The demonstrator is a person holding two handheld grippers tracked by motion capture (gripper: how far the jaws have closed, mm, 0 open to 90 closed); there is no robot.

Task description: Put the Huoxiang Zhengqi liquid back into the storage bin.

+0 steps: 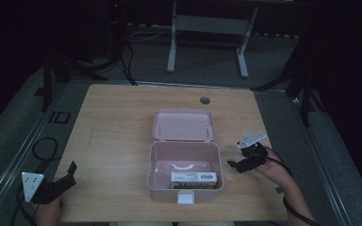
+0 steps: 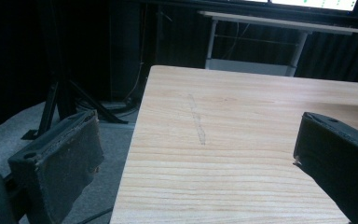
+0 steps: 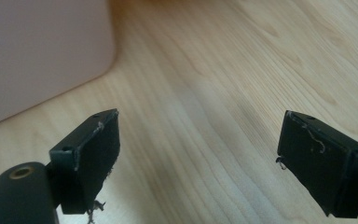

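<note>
High view: a pink box (image 1: 185,176) sits open at the middle of the worktop (image 1: 113,132), toward the person's edge. Its lid (image 1: 184,125) is flung back flat behind it, inside facing up. In the box, against the near wall, lies a white packet (image 1: 193,177) w/ green print; something dark shows just under it, too small to tell what. A white latch tab (image 1: 185,198) hangs at the box front.

Right tongs (image 1: 239,165) hover just beside the box's right wall, jaws spread, holding nothing. In the right gripper view the box wall (image 3: 37,51) shows upper left, bare wood between the jaws.

Left tongs (image 1: 70,172) rest well apart at the worktop's near-left corner, also spread & empty; left gripper view looks along bare wood.

Judgement: box looks loaded, so the step in hand is prob. closing up. Next move calls for reaching behind the box, catching the lid's far edge, swinging it over, then pressing the latch.
</note>
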